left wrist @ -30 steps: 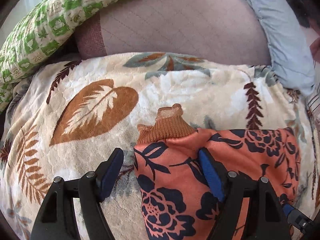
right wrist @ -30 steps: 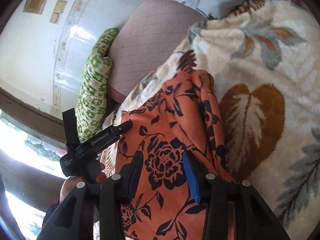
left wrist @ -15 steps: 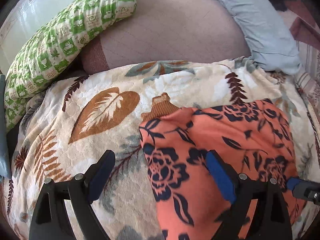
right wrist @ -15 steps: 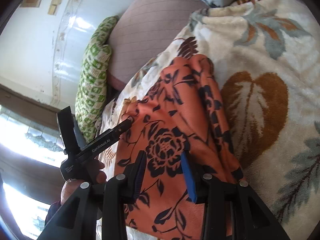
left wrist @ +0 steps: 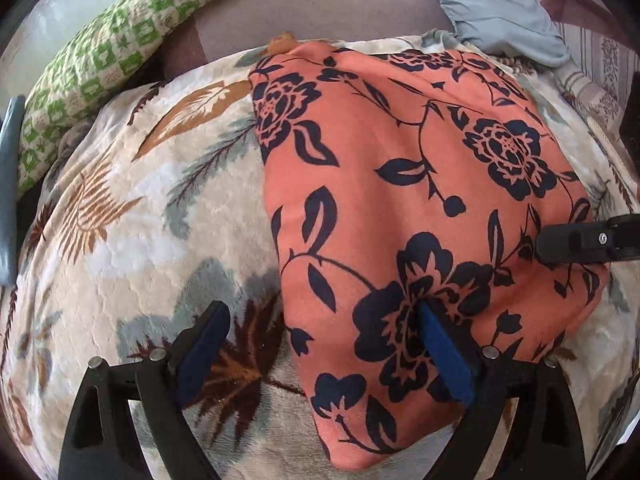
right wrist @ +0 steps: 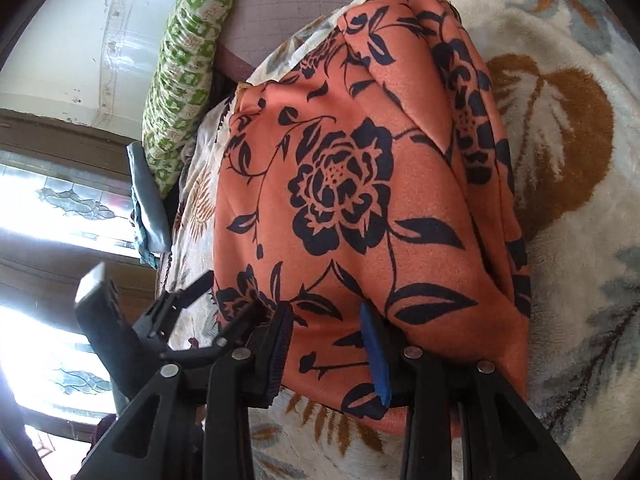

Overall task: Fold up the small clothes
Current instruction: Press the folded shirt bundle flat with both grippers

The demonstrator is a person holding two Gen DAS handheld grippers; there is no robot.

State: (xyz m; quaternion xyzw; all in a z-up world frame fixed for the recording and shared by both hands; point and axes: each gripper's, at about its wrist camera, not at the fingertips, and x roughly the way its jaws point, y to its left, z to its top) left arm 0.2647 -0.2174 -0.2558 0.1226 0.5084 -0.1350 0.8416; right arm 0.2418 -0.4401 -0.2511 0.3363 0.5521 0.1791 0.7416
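A plush cream blanket printed with brown and grey leaves covers the bed, and on it lies the orange garment with dark navy flowers, folded into a thick wedge. Beyond the blanket are a mauve quilted cushion, a green-and-white checked pillow and a pale blue cloth; the right wrist view adds a white wall and patterned glass panes in dark wood frames (very bright, so little detail).

The left gripper has just been opening; its jaws stand wide apart, one finger over bare blanket, the other over the garment's near part, pressing nothing. The right gripper has its jaws partly closed over the garment's near edge, though it is hard to tell whether the pads truly pinch the cloth. The garment's underside and inner layers are hidden.
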